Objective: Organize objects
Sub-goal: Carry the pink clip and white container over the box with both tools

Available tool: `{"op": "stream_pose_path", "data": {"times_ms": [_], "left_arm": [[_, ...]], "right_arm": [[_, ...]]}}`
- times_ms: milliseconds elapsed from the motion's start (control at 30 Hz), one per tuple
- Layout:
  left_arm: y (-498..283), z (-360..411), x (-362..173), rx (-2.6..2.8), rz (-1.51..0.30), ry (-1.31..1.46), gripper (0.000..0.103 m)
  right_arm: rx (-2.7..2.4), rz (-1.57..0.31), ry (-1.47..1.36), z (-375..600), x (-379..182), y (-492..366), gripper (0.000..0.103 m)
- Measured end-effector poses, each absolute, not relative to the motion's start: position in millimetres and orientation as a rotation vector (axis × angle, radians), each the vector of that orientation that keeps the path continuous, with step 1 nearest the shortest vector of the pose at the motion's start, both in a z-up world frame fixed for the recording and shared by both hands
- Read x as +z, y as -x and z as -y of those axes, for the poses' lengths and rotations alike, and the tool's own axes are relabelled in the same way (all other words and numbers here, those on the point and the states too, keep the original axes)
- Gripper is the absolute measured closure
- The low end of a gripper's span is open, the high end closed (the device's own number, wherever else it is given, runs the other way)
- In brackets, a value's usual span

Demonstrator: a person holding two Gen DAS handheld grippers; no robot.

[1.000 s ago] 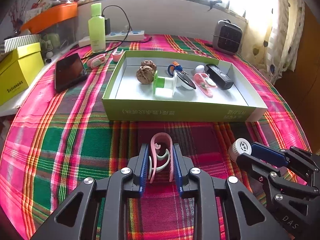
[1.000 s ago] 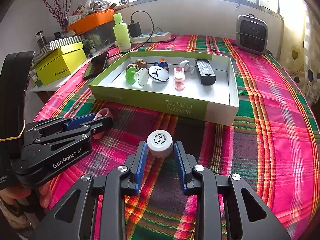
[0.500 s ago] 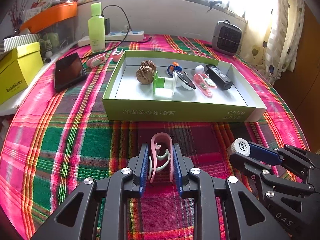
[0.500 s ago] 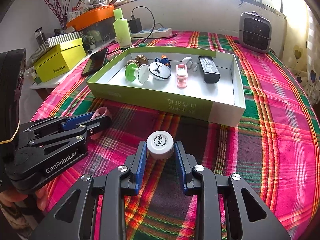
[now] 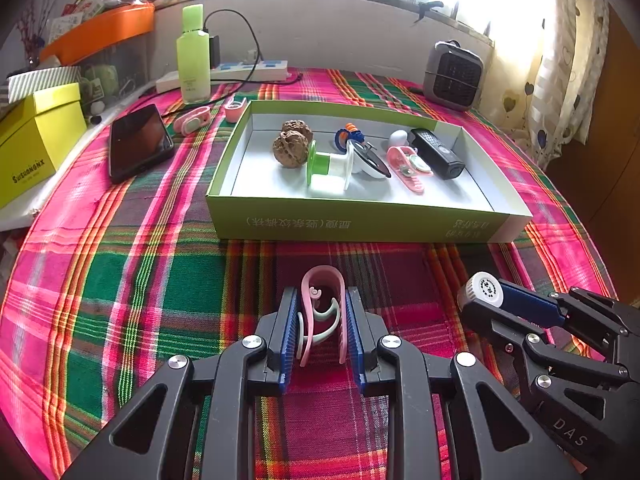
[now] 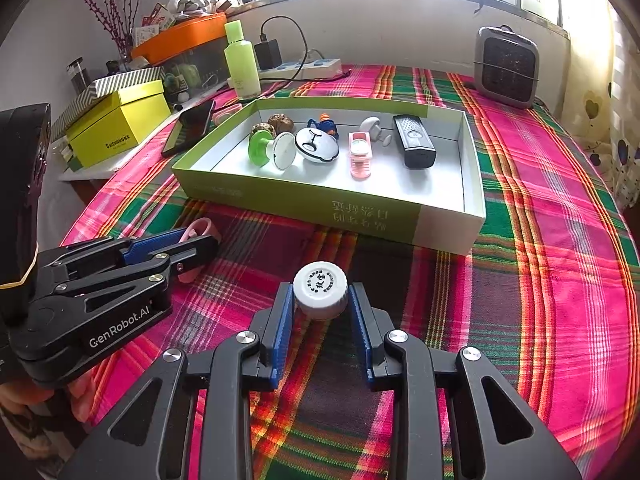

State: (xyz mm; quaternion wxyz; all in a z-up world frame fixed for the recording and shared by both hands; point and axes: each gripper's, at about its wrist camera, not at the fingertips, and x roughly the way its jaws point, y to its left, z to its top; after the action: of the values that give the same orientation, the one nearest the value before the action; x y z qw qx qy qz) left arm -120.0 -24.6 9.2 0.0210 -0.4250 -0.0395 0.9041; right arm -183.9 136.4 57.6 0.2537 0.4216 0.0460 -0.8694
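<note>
Pink clip is staying pinched in the left gripper jaws; the right gripper jaws are still clamping the white bottle cap, both creeping nearer the green box above the plaid table.

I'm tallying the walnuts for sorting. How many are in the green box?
2. Both sit at the box's far left end: one walnut nearer the camera, touching the green spool, the other walnut just behind it. More could hide behind the other items.
</note>
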Motion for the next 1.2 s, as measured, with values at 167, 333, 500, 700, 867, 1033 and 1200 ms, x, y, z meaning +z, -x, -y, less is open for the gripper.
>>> {"op": "stream_pose_path", "data": {"times_ms": [167,333,500,700,867,1033,1200], "left_arm": [[118,23,9,2.800,0.116,1.320,0.082],[113,19,14,2.805,0.098,1.301,0.082],[111,15,22,2.806,0.082,1.270,0.082],[112,13,28,2.800,0.074,1.250,0.082],[115,10,33,2.788,0.067,1.234,0.082],[119,8,40,2.782,0.065,1.215,0.082],[125,5,45,2.777,0.055,1.198,0.082]], "right_arm": [[-2.368,-0.124,-1.141,-137,59,183,0.074],[-2.381,-0.109,-1.126,-139,63,182,0.074],[-2.394,-0.096,-1.108,-144,68,182,0.074],[-2.410,-0.085,-1.087,-148,76,184,0.074],[-2.420,-0.078,-1.079,-151,79,186,0.074],[-2.433,-0.076,-1.065,-153,84,190,0.074],[-2.445,-0.072,-1.058,-156,88,195,0.074]]}}
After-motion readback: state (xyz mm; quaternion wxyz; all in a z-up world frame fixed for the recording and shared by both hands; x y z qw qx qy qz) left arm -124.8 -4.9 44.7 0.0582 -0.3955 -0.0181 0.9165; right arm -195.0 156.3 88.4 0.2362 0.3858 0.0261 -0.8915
